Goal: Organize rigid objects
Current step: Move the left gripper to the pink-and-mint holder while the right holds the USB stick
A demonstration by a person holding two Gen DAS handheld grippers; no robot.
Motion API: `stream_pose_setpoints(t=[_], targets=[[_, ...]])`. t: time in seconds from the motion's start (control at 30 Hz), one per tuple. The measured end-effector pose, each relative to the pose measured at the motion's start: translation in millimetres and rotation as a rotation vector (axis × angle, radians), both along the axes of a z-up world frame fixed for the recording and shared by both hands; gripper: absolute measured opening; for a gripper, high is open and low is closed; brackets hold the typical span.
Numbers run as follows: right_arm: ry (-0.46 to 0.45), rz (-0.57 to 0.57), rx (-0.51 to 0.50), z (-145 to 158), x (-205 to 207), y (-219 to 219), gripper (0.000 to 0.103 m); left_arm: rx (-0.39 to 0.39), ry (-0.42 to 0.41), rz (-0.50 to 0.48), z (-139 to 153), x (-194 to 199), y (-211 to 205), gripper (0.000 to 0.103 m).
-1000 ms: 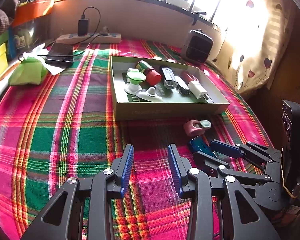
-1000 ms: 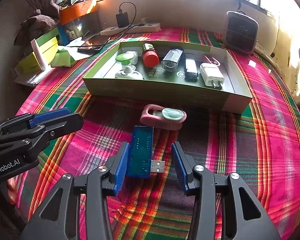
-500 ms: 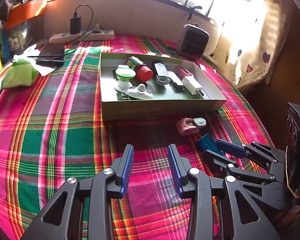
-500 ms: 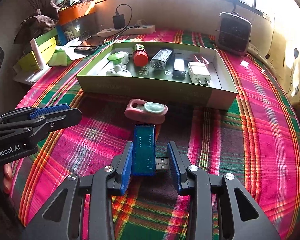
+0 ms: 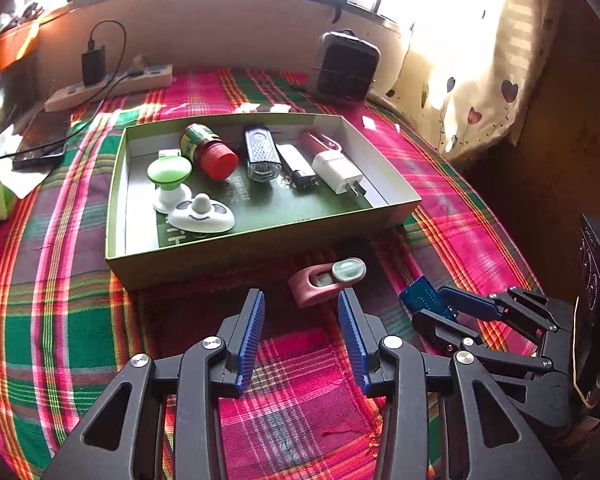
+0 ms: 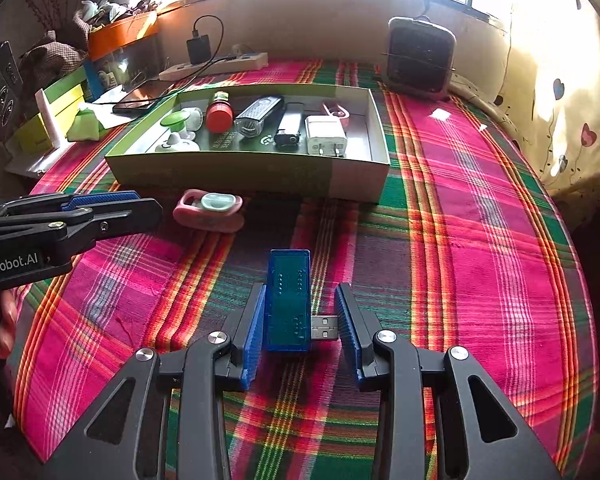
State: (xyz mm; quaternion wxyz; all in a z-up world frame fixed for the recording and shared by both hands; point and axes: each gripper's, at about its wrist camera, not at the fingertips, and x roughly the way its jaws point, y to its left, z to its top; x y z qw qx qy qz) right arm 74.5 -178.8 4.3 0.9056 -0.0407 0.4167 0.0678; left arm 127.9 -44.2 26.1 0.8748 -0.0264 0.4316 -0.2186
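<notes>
Right wrist view: right gripper point(image 6: 300, 328) clamping blue USB tester point(image 6: 288, 300); left gripper point(image 5: 301, 332) wide, empty; pink item point(image 6: 209, 209) still outside tray point(image 6: 244, 170).

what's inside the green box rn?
In the box: green-topped stand, white gadget, red-capped bottle, black device, lighter, pink item, white charger. Anything under them is hidden.

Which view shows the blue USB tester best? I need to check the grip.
Right wrist: the blue USB tester sits between the right hand-held gripper fingers, plug visible. Left wrist shows only its tip.
</notes>
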Motion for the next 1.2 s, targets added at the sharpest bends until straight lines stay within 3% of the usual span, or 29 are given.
stream_pose_setpoints(t=[0.37, 0.77, 1.03, 1.2], targets=[[0.0, -0.03, 0.006, 0.6, -0.5, -22.7, 0.036, 0.02, 0.016, -0.036, -6.8, 13.5, -19.6, 0.04], [0.003, -0.029, 0.022, 0.4, 1.1, -27.4, 0.036, 0.022, 0.027, -0.139, -7.8, -5.1, -43.9, 0.04], [0.002, -0.036, 0.011, 0.4, 1.7, -31.4, 0.036, 0.053, -0.008, -0.094, -2.8, 0.7, -39.2, 0.04], [0.002, -0.037, 0.007, 0.1, 1.8, -31.2, 0.036, 0.068, -0.005, -0.139, -5.7, 10.1, -49.1, 0.04]])
